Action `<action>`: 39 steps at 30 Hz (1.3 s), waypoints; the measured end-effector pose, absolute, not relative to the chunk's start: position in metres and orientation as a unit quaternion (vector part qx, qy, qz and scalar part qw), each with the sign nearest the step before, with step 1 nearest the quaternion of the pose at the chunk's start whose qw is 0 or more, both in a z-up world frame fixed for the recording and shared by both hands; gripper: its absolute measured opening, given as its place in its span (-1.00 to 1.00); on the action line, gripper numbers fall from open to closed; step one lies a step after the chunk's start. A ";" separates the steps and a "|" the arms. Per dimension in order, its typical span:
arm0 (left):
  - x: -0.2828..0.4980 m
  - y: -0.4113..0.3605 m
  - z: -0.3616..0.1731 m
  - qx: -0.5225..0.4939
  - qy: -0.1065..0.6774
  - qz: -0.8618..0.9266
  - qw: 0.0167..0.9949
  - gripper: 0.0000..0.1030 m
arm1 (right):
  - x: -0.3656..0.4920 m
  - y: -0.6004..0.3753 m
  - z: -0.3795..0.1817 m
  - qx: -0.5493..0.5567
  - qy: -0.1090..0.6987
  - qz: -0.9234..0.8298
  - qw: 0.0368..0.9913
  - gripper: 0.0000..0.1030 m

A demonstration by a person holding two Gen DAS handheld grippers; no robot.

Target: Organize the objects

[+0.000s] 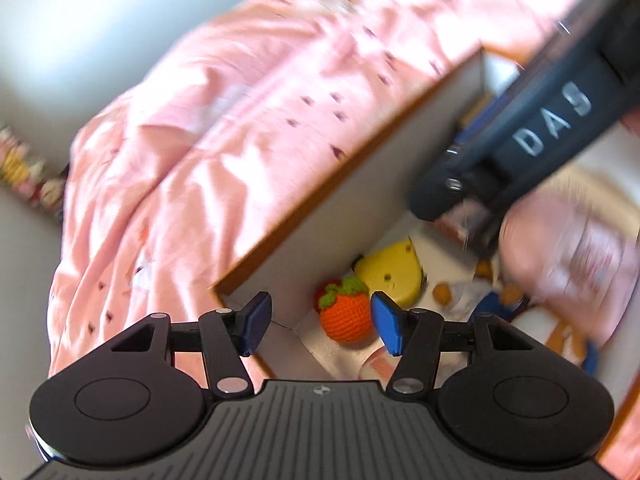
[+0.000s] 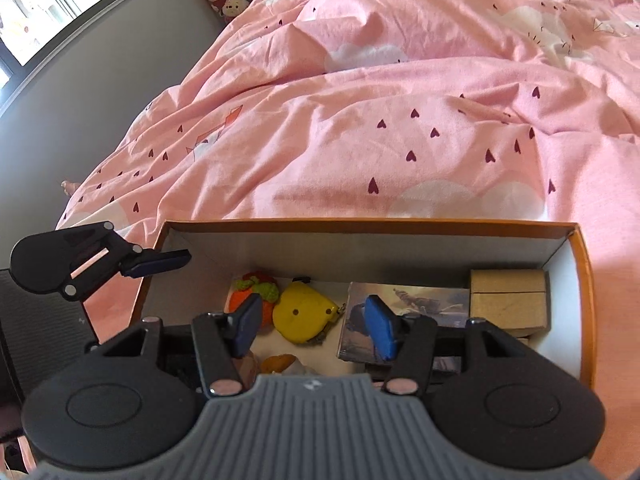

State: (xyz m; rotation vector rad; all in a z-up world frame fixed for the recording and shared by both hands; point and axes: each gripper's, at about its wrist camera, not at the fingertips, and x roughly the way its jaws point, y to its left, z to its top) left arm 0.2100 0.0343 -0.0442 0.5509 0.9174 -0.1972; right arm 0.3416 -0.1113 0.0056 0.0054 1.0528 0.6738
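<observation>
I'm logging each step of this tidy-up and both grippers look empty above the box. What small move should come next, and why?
Probably lower the open right gripper toward the yellow tape measure. It lies loose in the orange box beside the crocheted fruit, almost between the fingers. The left gripper is also open and holds nothing.

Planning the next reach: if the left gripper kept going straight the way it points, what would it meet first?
Probably the orange crocheted fruit, framed between the open jaws of the left gripper inside the box; depth is uncertain.
</observation>
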 end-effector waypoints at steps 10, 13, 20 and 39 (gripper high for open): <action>0.163 0.004 0.015 0.133 0.343 -0.019 0.930 0.38 | 0.261 -0.159 0.053 -0.045 0.361 0.290 0.885 0.22; 0.148 0.006 0.021 0.092 0.328 0.002 0.940 0.38 | 0.231 -0.174 0.059 -0.053 0.321 0.283 0.902 0.22; 0.112 0.004 0.029 0.023 0.300 0.024 0.953 0.56 | 0.176 -0.210 0.066 -0.039 0.271 0.260 0.926 0.33; 0.101 0.011 -0.010 -0.038 0.335 0.067 0.939 0.63 | 0.138 -0.227 0.019 -0.038 0.263 0.183 0.946 0.51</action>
